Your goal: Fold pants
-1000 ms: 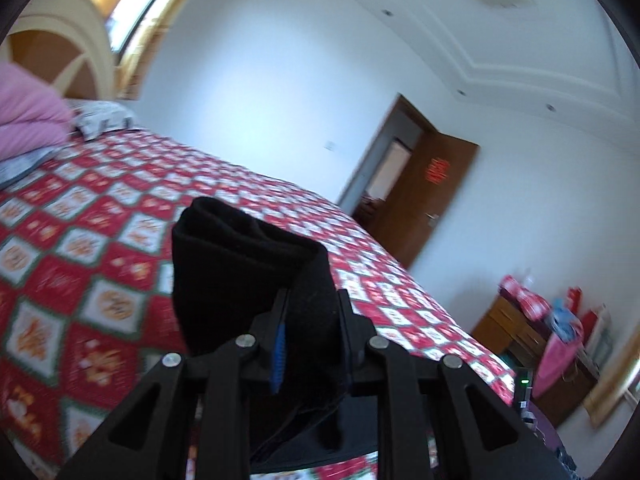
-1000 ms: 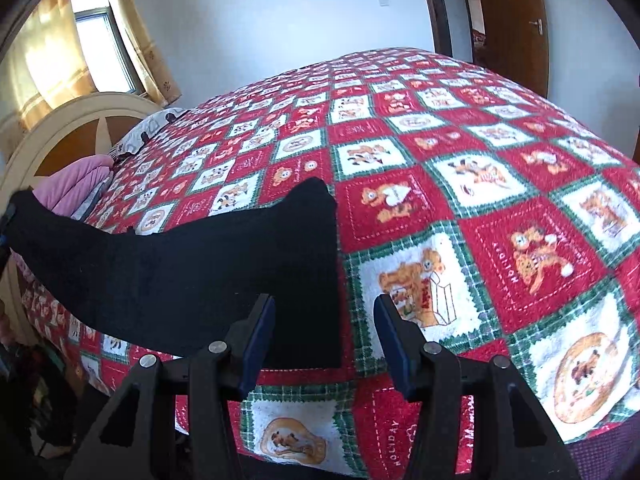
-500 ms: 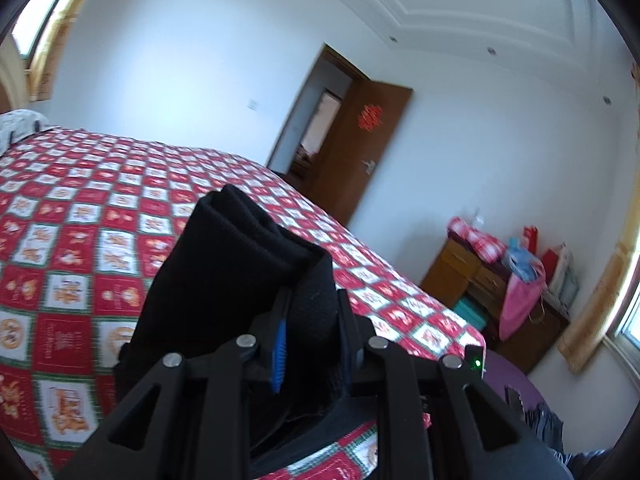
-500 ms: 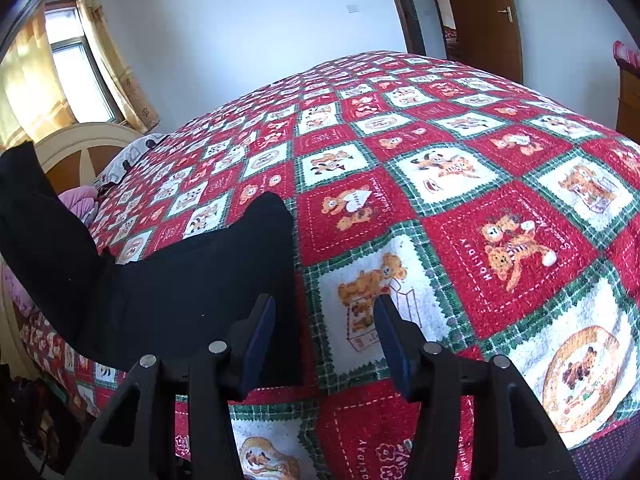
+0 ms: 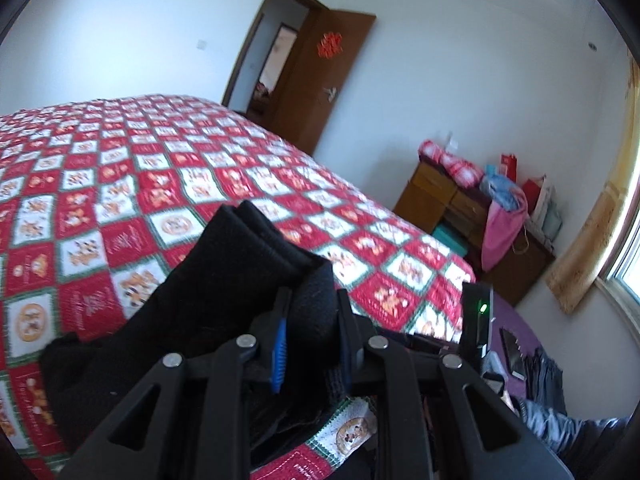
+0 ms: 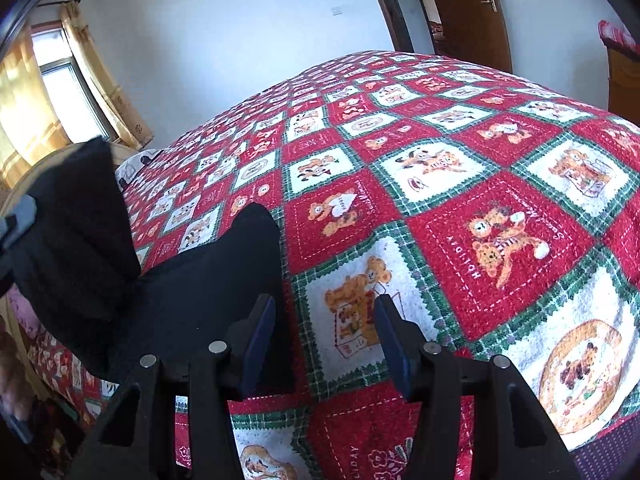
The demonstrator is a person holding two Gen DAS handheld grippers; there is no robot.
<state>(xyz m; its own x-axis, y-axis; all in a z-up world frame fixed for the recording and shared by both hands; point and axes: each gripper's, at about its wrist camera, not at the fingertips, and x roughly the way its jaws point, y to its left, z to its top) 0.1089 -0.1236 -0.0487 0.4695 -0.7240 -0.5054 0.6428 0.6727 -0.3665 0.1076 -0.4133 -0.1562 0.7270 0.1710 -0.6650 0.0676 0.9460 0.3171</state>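
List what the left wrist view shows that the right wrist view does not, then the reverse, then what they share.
Only the left wrist view: the left gripper with its jaws shut on a bunched fold of the black fabric pants, and a wooden dresser piled with bags.

Only the right wrist view: the right gripper with its jaws open and nothing between them, and a curtained window.

Both: the pants, the red patchwork bedspread and the brown wooden door.
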